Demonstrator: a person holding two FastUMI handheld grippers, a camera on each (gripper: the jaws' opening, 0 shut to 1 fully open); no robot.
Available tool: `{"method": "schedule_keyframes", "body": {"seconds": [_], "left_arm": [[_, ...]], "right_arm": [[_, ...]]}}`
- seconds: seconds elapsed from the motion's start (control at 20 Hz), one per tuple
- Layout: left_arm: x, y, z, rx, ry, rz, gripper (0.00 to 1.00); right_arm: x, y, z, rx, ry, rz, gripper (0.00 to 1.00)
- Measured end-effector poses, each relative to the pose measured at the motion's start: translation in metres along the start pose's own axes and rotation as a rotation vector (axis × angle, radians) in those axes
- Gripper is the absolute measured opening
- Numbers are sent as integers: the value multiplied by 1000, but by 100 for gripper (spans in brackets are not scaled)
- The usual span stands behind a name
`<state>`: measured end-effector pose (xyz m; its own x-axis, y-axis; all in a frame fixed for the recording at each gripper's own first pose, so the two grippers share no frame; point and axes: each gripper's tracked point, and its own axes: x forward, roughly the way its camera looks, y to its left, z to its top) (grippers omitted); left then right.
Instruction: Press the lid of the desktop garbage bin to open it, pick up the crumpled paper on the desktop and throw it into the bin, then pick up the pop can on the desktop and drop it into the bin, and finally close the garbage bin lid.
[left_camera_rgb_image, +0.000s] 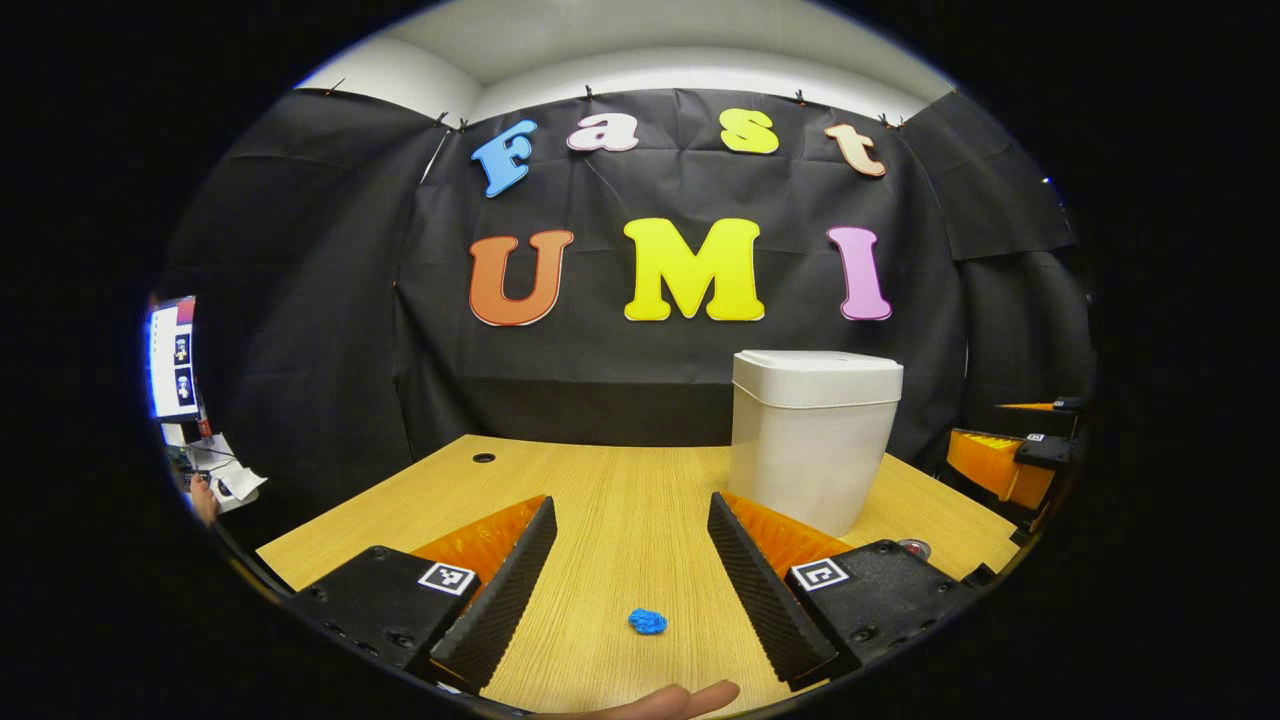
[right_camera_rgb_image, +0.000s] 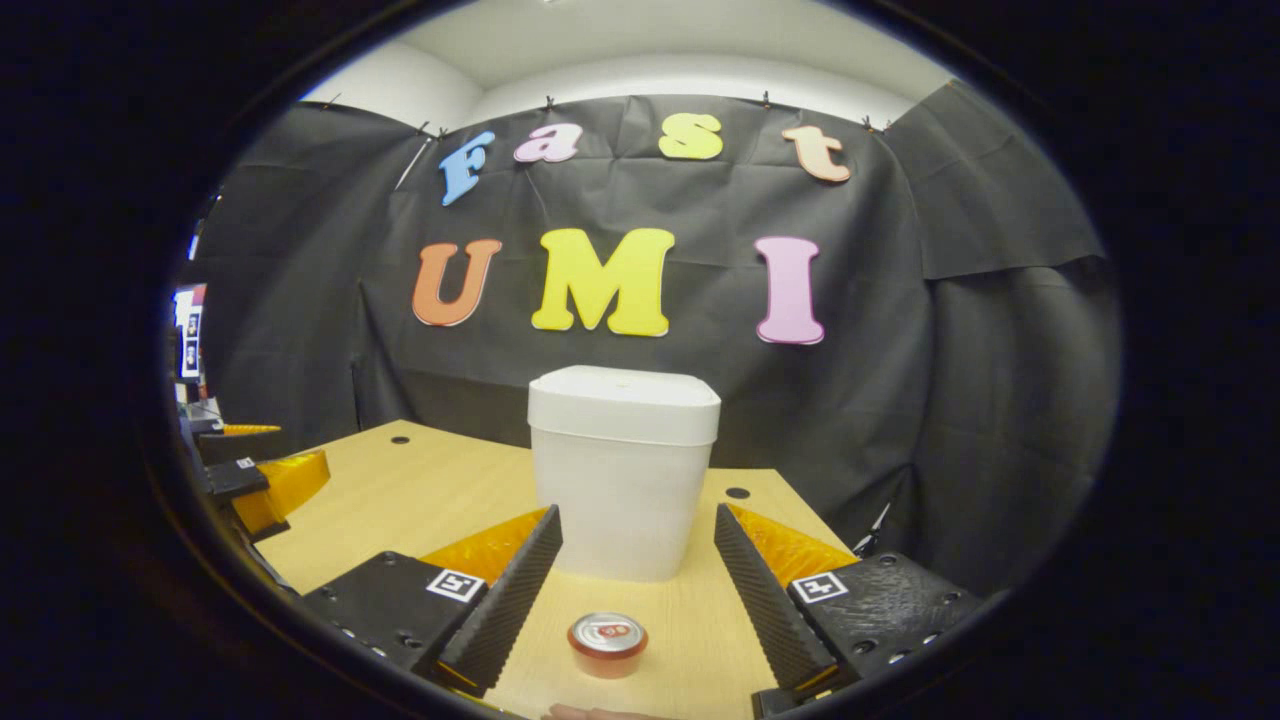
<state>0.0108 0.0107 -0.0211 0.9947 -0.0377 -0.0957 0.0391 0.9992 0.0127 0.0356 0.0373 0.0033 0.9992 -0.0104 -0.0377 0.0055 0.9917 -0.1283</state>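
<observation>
While its lid sits closed, the white plastic desktop bin (right_camera_rgb_image: 623, 470) stands at 12 o'clock on the wooden worktop (right_camera_rgb_image: 450, 490); blue crumpled paper (left_camera_rgb_image: 647, 622) lies between the left gripper's (left_camera_rgb_image: 630, 560) spread jaws, a red pop can (right_camera_rgb_image: 607, 643) between the right gripper's (right_camera_rgb_image: 637, 570) spread jaws.

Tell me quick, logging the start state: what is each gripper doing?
Left gripper: open, holding nothing, crumpled paper lies below it.
Right gripper: open, holding nothing, pop can stands below it.

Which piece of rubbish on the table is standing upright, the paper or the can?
The pop can, standing on its base with its top facing up, in front of the white bin. The crumpled paper is just a shapeless blue wad.
</observation>
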Motion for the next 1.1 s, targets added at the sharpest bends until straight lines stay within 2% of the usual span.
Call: {"method": "schedule_keyframes", "body": {"seconds": [0.1, 0.15, 0.35, 0.45, 0.5, 0.55, 0.6, 0.7, 0.9, 1.1], "left_arm": [[1, 1, 0, 6, 3, -11, 98], [3, 4, 1, 5, 5, -8, 98], [5, 13, 0, 3, 11, 1, 99], [7, 21, 1, 3, 6, 13, 99], [7, 23, 1, 0, 7, 17, 99], [8, 26, -1, -8, 10, 19, 99], [8, 27, 0, -18, 12, 20, 99], [9, 30, -1, -21, 17, 21, 98], [7, 44, 1, -26, 16, 46, 99], [6, 39, 5, -48, 6, 15, 98]], "right_arm": [[10, 7, 10, -6, -8, 3, 93], [15, 11, 15, -2, -11, 8, 98], [45, 18, 36, 43, -5, 23, 95], [61, 15, 54, 76, -21, 16, 98], [69, 14, 62, 83, -26, 12, 95], [77, 14, 71, 82, -29, 16, 98], [86, 14, 79, 83, -36, 17, 95], [104, 11, 91, 105, -39, 19, 95], [139, 14, 95, 160, 35, 32, 97], [163, 19, 99, 183, 72, 33, 92]]}}
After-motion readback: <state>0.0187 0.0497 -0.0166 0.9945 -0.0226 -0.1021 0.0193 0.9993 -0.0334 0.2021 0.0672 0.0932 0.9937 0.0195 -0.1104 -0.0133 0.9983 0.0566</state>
